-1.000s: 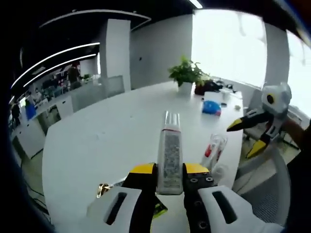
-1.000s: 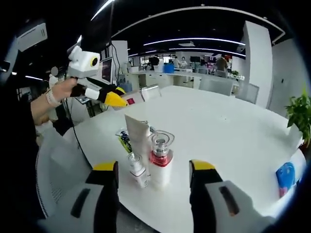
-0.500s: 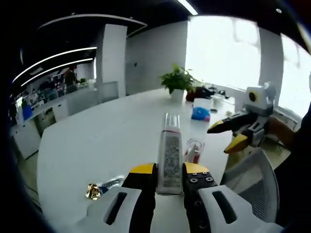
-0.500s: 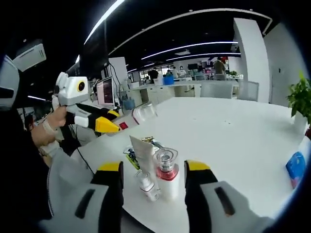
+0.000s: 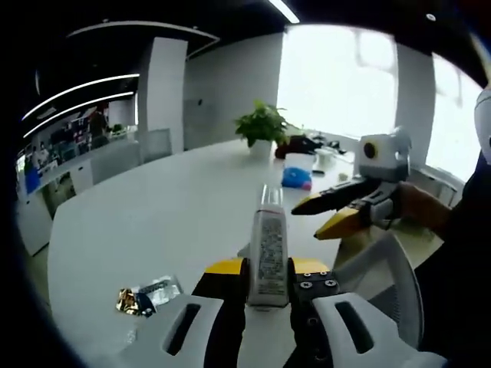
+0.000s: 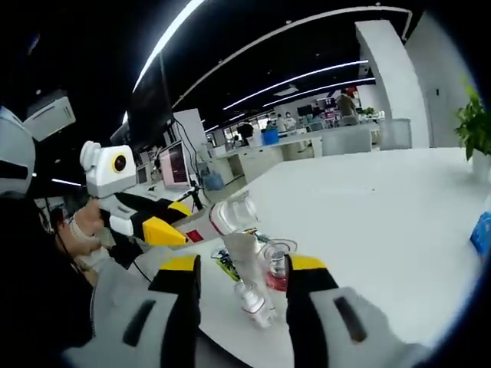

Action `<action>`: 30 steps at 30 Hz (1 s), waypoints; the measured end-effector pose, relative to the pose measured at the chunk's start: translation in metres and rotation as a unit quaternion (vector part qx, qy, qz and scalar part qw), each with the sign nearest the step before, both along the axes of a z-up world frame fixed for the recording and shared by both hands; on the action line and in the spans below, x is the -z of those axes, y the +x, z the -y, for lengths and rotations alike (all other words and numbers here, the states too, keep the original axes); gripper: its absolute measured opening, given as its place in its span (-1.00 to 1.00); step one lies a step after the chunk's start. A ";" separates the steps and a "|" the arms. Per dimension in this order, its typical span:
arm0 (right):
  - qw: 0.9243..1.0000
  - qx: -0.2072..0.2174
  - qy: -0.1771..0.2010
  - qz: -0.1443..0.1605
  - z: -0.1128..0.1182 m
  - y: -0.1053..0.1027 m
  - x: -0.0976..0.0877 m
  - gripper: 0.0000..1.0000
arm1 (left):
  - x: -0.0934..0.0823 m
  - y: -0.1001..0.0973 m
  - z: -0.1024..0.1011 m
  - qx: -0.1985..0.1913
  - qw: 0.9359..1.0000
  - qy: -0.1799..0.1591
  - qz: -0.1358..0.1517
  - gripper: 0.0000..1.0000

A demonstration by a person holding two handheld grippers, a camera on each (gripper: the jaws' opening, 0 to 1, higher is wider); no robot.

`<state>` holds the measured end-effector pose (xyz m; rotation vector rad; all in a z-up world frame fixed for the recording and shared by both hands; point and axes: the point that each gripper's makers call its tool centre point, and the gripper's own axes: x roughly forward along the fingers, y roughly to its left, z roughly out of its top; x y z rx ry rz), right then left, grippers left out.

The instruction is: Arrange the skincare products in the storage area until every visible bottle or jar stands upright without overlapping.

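My left gripper [image 5: 268,270] is shut on a white bottle [image 5: 268,241] with a grey label and a clear cap, holding it above the white table [image 5: 153,222]. In the right gripper view the same left gripper [image 6: 173,220] comes in from the left, and the bottle's clear cap [image 6: 232,212] hangs just over the cluster. My right gripper [image 6: 242,272] is open, its jaws either side of a small clear-capped bottle [image 6: 252,299], a red-banded jar [image 6: 275,264] and a white tube [image 6: 244,253]. The right gripper [image 5: 326,215] also shows open in the left gripper view.
Foil sachets [image 5: 146,295] lie near the table's edge. A potted plant [image 5: 261,126] and a blue pack [image 5: 295,178] sit at the far side. A white mesh chair [image 5: 383,284] stands beside the table. Green sachets [image 6: 225,264] lie by the cluster.
The left gripper has carried the bottle closer to the cluster, its cap now over the white tube. The right gripper has drawn nearer to the cluster. Both views have shifted.
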<state>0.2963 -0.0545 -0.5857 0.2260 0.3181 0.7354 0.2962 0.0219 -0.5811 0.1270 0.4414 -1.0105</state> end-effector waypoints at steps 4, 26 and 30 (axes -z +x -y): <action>1.000 0.006 0.026 -0.012 0.002 0.000 0.002 -0.15 | 0.000 -0.010 0.006 0.008 1.000 -0.004 -0.004 -0.67; 0.985 0.053 0.143 -0.082 0.016 -0.006 0.029 -0.17 | 0.038 -0.017 0.029 0.016 0.999 0.010 -0.041 -1.00; 0.994 0.050 0.070 -0.071 0.021 -0.007 0.035 -0.19 | 0.050 -0.017 0.020 0.013 0.997 0.020 -0.069 -1.00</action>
